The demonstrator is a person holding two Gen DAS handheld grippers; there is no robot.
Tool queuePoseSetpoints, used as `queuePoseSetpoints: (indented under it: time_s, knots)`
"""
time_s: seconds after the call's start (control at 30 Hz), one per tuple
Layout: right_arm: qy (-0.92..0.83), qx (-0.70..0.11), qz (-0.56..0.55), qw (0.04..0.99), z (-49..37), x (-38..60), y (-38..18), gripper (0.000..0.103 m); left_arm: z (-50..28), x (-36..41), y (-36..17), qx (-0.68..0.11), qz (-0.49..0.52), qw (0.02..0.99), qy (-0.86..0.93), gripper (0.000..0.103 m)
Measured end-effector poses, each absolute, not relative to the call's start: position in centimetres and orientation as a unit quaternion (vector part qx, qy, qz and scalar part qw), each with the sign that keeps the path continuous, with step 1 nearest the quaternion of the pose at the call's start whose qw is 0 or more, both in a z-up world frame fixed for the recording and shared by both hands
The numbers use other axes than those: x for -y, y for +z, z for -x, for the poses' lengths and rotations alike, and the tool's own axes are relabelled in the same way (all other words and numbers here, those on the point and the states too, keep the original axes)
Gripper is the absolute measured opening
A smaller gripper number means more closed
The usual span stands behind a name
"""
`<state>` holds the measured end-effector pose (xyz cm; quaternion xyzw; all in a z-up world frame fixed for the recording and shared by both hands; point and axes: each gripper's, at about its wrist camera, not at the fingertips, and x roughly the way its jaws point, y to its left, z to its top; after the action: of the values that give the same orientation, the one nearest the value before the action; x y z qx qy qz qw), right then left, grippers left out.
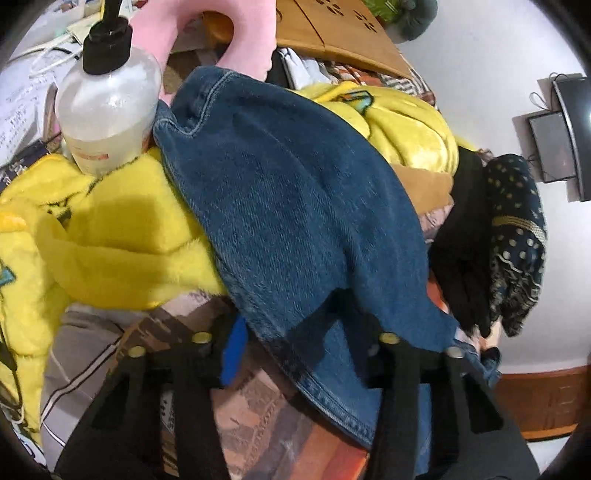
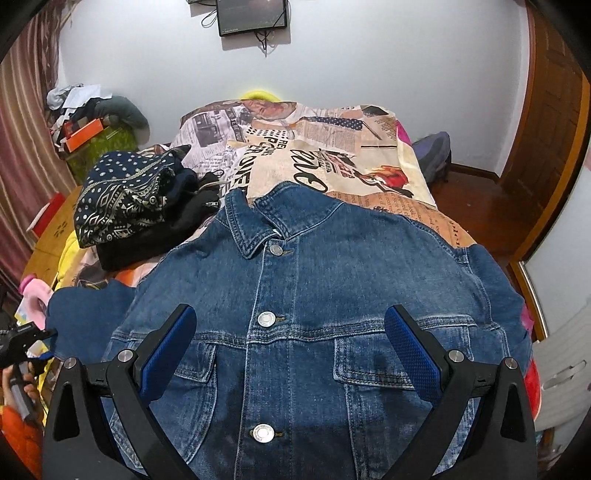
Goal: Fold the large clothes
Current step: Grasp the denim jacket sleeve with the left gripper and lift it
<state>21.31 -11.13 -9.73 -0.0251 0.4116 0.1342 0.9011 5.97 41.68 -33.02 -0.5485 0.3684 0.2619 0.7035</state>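
A blue denim jacket (image 2: pixel 332 280) lies front-up and buttoned on the bed, collar away from me. My right gripper (image 2: pixel 290 314) hovers open over its chest, one blue pad above each chest pocket, nothing between them. One sleeve (image 1: pixel 288 192) runs off to the side over yellow fleece. My left gripper (image 1: pixel 306 332) is at that sleeve's cuff end. The cuff lies between its fingers (image 1: pixel 232 347), and a gap shows between the left blue pad and the cloth. The other pad is hidden by denim. In the right wrist view the left gripper (image 2: pixel 26 338) sits at the far left by the sleeve's end.
A newspaper-print sheet (image 2: pixel 332 147) covers the bed. A dark patterned cloth (image 2: pixel 122 199) on a black garment (image 2: pixel 177 221) lies beside the collar. Yellow fleece (image 1: pixel 122 251), a pump bottle (image 1: pixel 107 110) and a wooden board (image 1: pixel 332 29) crowd the sleeve side. Wooden floor (image 2: pixel 480 206) lies beyond.
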Motion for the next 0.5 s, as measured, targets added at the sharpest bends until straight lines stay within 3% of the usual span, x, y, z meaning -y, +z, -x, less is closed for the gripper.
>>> queuePoseSetpoints:
  time_s: [0.07,0.17,0.5]
  knots:
    - [0.134,-0.411,0.026,0.901,-21.2,11.2,-9.7,0.101,-6.6,-41.0,-31.9,-0.372,0.514,0.721,0.279,0.028]
    - [0.134,-0.411,0.025,0.901,-21.2,11.3,-9.7,0.101,-8.4,-39.6,-29.6,-0.388,0.432,0.752,0.311,0.016]
    - [0.135,-0.405,0.017,0.904,-20.7,12.6,-9.5,0.101,-12.3,-33.9,-17.2,-0.313,0.288,0.863,0.274,0.011]
